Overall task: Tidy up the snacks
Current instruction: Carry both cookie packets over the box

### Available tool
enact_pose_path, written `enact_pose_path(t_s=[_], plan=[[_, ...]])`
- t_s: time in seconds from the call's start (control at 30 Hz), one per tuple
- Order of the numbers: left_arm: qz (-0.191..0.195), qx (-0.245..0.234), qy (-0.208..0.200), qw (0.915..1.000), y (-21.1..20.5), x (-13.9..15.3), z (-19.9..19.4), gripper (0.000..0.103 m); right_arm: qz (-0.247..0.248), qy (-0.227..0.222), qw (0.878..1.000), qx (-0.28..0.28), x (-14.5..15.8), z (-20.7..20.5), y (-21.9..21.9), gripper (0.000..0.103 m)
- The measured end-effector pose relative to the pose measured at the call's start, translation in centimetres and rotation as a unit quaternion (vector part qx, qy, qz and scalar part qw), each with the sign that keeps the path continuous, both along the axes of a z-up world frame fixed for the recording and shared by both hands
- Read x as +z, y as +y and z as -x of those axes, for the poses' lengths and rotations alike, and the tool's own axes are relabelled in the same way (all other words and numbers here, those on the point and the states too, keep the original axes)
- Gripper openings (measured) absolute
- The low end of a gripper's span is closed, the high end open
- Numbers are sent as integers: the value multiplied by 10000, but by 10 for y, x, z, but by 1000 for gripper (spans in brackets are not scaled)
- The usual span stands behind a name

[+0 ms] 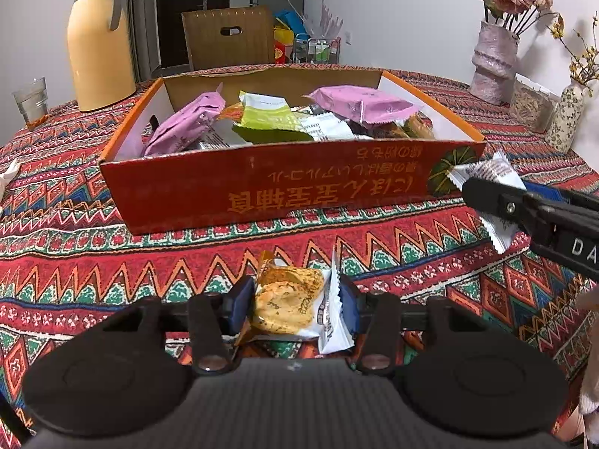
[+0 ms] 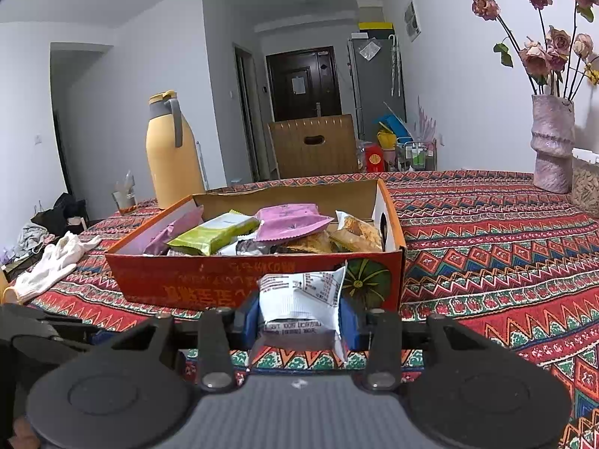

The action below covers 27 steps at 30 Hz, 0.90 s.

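An orange cardboard box (image 1: 262, 183) (image 2: 187, 277) sits on the patterned tablecloth, holding several snack packets: purple (image 1: 359, 106), green (image 1: 269, 116) and others. My left gripper (image 1: 295, 299) is shut on a clear-and-orange pastry packet (image 1: 288, 303), held in front of the box's near wall. My right gripper (image 2: 299, 318) is shut on a white packet (image 2: 303, 295), also in front of the box, near its right end. The right gripper with its white packet (image 1: 486, 176) shows at the right of the left wrist view.
A yellow thermos (image 1: 97, 41) (image 2: 170, 153) and a glass (image 1: 32, 103) stand at the back left. A vase of dried roses (image 1: 492, 63) (image 2: 552, 142) and a small flowered vase (image 1: 567, 116) stand at the right. White gloves (image 2: 52, 258) lie left of the box. A chair (image 2: 314, 146) is behind the table.
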<state>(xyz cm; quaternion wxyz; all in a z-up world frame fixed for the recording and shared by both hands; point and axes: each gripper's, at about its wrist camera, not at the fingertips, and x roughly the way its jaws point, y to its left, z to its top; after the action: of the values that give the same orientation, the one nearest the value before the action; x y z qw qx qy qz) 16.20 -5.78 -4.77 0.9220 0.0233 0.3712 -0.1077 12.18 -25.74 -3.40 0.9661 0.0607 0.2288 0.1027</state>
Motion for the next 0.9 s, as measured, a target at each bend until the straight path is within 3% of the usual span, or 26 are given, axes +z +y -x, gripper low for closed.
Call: enact_pose_path(t_s=[0.2, 0.47, 0.73, 0.9], plan=[[31, 61, -235, 9997, 3, 15, 4, 48, 20, -44, 10000, -6, 3, 1, 1, 42], [130, 230, -835, 9962, 8, 57, -6, 49, 79, -319, 9994, -69, 22, -9, 1, 42], [77, 344, -1283, 9911, 0, 92, -41, 49, 226, -616, 9978, -93, 45, -45, 6, 42], [8, 469, -1356, 9896, -3, 100, -70, 49, 327, -610, 9975, -107, 53, -80, 9, 42]])
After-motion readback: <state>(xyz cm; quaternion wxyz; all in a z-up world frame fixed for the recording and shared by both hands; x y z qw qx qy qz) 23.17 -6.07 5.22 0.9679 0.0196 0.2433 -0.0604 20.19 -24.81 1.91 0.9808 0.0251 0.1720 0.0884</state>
